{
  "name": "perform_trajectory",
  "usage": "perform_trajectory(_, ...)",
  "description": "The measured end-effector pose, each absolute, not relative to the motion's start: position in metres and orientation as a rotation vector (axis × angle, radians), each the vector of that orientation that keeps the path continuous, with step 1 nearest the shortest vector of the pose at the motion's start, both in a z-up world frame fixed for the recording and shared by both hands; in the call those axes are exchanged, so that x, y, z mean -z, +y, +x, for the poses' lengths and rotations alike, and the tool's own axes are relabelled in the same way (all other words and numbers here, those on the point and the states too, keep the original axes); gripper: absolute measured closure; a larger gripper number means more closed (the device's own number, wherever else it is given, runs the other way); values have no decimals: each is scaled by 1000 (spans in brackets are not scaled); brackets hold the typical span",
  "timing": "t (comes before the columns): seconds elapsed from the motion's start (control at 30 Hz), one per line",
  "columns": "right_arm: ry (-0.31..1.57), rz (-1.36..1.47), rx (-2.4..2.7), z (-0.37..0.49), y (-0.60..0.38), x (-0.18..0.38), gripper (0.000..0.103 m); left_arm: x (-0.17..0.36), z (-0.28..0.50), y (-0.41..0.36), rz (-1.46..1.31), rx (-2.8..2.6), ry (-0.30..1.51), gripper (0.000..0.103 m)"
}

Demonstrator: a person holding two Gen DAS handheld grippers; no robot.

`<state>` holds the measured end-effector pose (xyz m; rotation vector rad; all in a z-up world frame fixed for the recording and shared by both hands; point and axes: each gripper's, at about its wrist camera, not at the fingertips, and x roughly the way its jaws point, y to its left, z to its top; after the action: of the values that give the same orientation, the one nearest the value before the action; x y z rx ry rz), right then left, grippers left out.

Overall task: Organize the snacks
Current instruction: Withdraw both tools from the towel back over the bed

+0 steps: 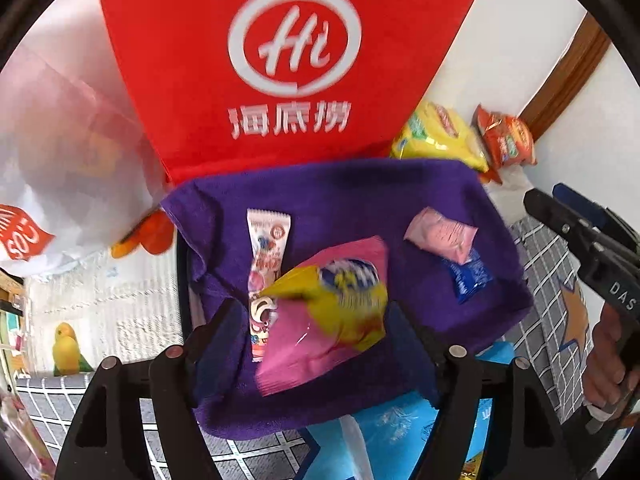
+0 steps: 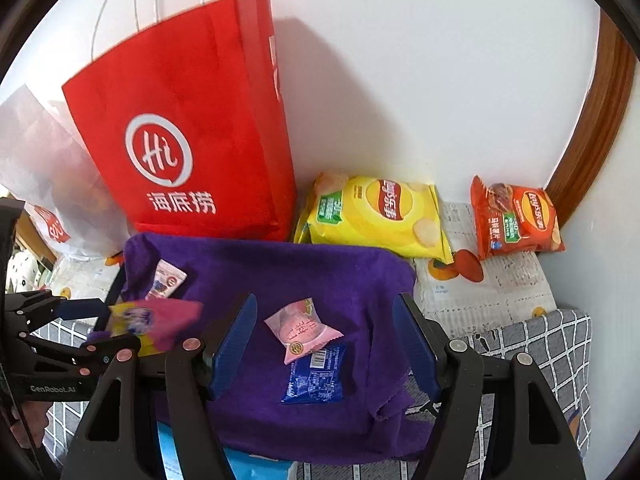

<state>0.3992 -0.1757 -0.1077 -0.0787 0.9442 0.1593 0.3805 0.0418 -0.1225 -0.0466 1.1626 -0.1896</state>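
While hanging above a purple cloth [image 1: 360, 192] in the middle of the frame, left gripper [image 1: 316, 312] with fingers spread wide. Between those fingers, a pink and yellow packet [image 1: 328, 312], all blurred. No clear press of the fingers on it, with a bit of gap at each side in the left wrist view. Partly hidden behind that packet, on the cloth, a long white candy packet [image 1: 268, 240], pointing up and down the frame. To the right on the cloth, a small pink packet [image 1: 440, 232] lying partly on a blue packet [image 1: 472, 276].

In the right wrist view, right gripper [image 2: 325, 304] over the same cloth, low in the middle of the frame. Blue fingers [image 2: 236, 340] held apart, gripping nothing. Below and between them, the small pink packet and the blue packet, flat on the cloth, not touched. At the left edge of that view, the left gripper with the blurred packet at its tips.

Behind the cloth, upper left, a tall red paper bag [image 2: 180, 120] with white handles, upright against a white wall [image 2: 440, 80]. Left of it, a white plastic bag [image 2: 48, 168]. Right of the red bag, a yellow chip bag [image 2: 380, 216], and further right, apart from it, an orange chip bag [image 2: 516, 220], both by the wall. At the right edge of the left wrist view, a hand [image 1: 608, 360] on the right gripper's handle.
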Motion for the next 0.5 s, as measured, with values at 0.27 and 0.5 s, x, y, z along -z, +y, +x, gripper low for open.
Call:
perform_trajectory(0.27, 876, -70, -166, 373, -173, 84, 33, 90, 366, 43, -93, 245, 1085, 27)
perform_trajectory(0.5, 846, -96, -120, 329, -193, 71, 33, 67, 350, 38, -99, 281, 1009, 27)
